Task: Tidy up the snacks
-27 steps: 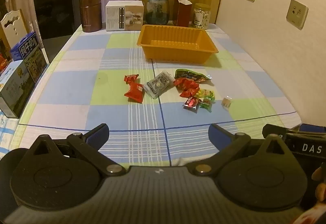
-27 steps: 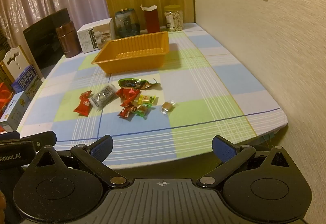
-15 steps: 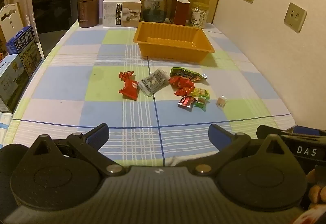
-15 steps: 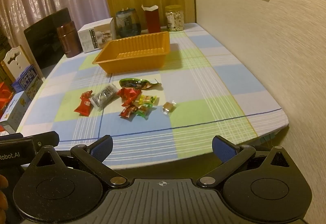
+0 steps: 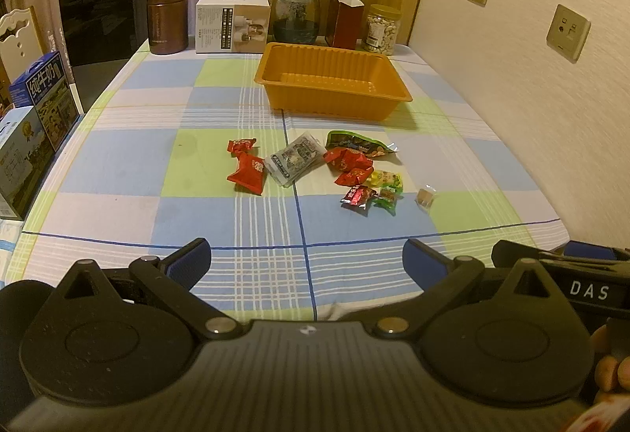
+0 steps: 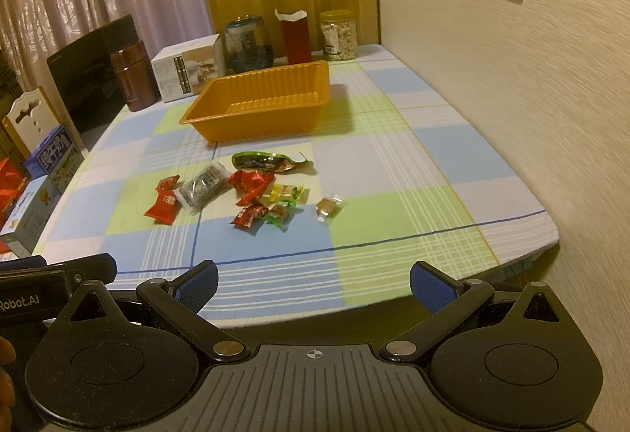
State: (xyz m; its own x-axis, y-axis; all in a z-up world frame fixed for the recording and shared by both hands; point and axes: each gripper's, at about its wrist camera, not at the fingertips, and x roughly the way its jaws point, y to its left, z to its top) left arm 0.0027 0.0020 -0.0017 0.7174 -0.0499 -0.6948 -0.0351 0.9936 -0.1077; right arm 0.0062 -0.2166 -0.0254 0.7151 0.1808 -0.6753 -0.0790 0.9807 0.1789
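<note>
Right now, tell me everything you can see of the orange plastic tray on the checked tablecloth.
The orange plastic tray is rectangular, with ribbed sloping walls, a flat outward lip and a thin, glossy look. It sits upright and empty on the checked tablecloth, toward the far end of the table. The loose wrapped snacks lie apart from it on the near side; a row of jars and boxes stands behind it. Nothing touches it but the cloth.

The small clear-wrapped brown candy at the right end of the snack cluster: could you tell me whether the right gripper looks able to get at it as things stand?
Probably yes. The brown candy lies apart from the other snacks on bare tablecloth, and the right gripper is wide open with nothing between its jaws and nothing standing between it and the candy.
</note>
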